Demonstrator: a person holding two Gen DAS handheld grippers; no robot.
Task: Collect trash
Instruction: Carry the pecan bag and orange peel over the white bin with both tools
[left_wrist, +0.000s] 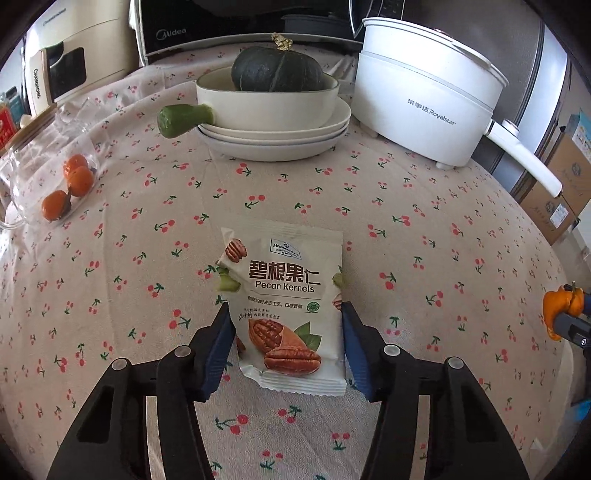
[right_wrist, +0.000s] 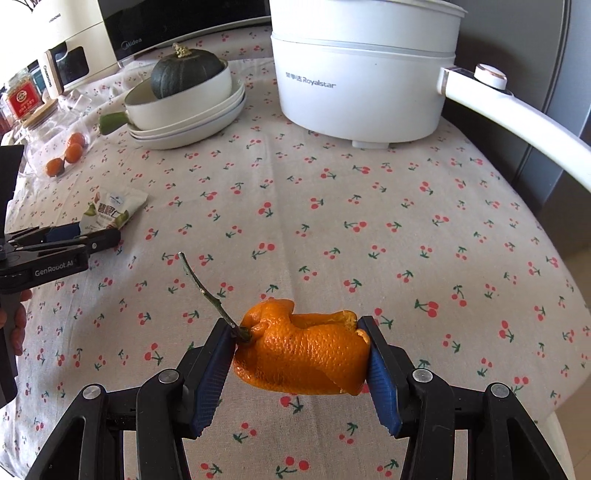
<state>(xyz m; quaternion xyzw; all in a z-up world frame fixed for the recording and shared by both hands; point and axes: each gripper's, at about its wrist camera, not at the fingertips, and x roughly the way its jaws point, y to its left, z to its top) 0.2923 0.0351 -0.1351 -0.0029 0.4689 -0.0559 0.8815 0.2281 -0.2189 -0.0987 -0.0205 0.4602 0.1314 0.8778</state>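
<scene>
Orange peel (right_wrist: 303, 350) sits clamped in my right claw (right_wrist: 301, 363); my left claw (left_wrist: 288, 343) pinches the snack packet (left_wrist: 284, 306) on the bench (left_wrist: 406, 258).

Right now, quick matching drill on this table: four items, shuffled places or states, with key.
Things:
1. orange peel
2. pecan packet
3. dark green squash
4. small oranges

Places or states:
A. in the cream handled dish
B. between the left gripper pads
C. in clear packaging at the table's left side
D. clamped in the right gripper

Pairs: 1-D, 2-B, 3-A, 4-C
</scene>
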